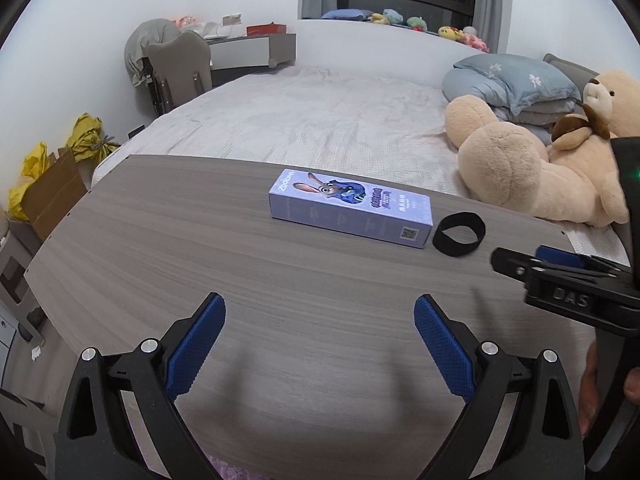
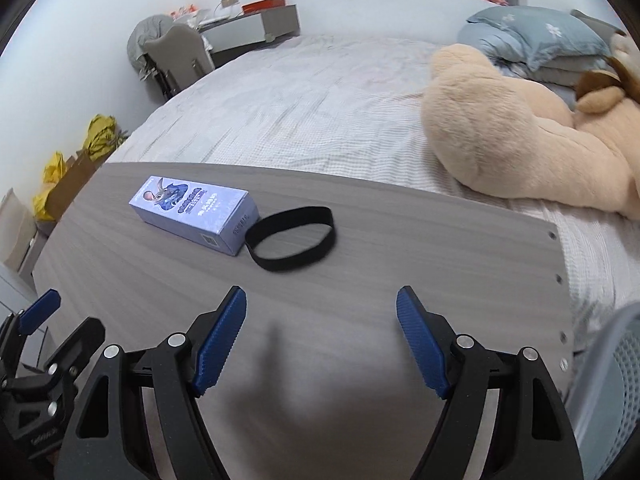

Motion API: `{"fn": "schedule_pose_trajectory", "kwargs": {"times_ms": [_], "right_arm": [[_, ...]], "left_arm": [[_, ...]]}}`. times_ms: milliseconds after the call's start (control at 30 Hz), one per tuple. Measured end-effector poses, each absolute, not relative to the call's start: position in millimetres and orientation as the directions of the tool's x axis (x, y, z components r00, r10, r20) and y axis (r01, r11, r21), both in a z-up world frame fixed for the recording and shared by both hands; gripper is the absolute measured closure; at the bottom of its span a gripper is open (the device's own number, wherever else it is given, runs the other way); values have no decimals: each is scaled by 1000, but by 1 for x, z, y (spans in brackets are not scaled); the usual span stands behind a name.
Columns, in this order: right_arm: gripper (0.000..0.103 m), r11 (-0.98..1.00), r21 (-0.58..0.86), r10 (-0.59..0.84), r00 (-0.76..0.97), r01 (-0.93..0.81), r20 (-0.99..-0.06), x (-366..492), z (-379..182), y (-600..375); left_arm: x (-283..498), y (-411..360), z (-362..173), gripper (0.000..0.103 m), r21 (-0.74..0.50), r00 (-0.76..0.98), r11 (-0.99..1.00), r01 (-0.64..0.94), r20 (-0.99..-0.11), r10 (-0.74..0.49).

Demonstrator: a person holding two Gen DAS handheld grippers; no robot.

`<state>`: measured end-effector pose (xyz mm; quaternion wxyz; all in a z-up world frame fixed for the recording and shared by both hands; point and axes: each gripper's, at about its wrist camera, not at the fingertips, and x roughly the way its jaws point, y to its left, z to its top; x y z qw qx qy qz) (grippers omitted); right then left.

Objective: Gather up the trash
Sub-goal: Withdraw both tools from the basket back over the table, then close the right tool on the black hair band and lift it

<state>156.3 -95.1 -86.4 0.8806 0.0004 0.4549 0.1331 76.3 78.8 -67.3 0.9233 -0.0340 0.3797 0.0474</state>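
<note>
We hold the left hand-held gripper (image 1: pixel 320 344) released, its blue pads (image 1: pixel 196 344) spread wide above the grey wood-grain counter (image 1: pixel 200 248) and grasping nothing. Our right hand-held gripper (image 2: pixel 321 340) is likewise released, jaws well apart over the counter's near side, empty. In the left view the right one enters from the right edge, low over the counter.

Ahead of both lies a pale purple carton (image 1: pixel 350 208) printed with a cartoon rabbit, flat on the counter near its far edge. Just beside the carton's right end rests a black elastic band (image 1: pixel 459 240) curled into a loop; in the right view the band (image 2: pixel 292 238) seems to touch the carton's (image 2: pixel 196 212) corner, though we cannot tell for sure.

Beyond the counter stretches a bed (image 1: pixel 312 116) with a large tan teddy bear (image 1: pixel 532 160) and blue-grey pillows (image 1: pixel 516 84) at the right. On the floor at far left stand yellow bags (image 1: pixel 86 138) and a cardboard box (image 1: pixel 52 192).
</note>
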Motion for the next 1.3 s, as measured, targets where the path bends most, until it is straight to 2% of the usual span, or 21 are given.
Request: {"fn": "schedule_pose_trajectory", "kwargs": {"times_ms": [500, 867, 900, 1067, 1133, 1200, 1300], "right_arm": [[25, 944, 89, 241, 476, -319, -846, 212, -111, -65], [25, 940, -2, 186, 515, -342, -837, 218, -116, -52], [29, 938, -13, 183, 524, -347, -832, 217, -116, -51], [60, 930, -3, 208, 532, -368, -821, 214, -115, -50], [80, 929, 0, 213, 535, -370, -818, 213, -114, -52], [91, 929, 3, 215, 537, -369, -816, 212, -114, -54], [96, 932, 40, 241, 534, -360, -811, 210, -112, -62]], "left_arm": [[97, 92, -75, 9, -45, 684, 988, -149, -726, 71], [102, 90, -76, 9, -45, 678, 988, -148, -732, 68], [102, 90, -76, 9, -45, 678, 988, -148, -732, 68], [103, 90, -76, 9, -46, 677, 988, -146, -733, 66], [103, 89, -75, 9, -45, 676, 988, -147, -734, 68], [104, 87, -74, 9, -45, 676, 988, -148, -734, 68], [106, 83, -73, 9, -51, 676, 988, -149, -735, 64]]}}
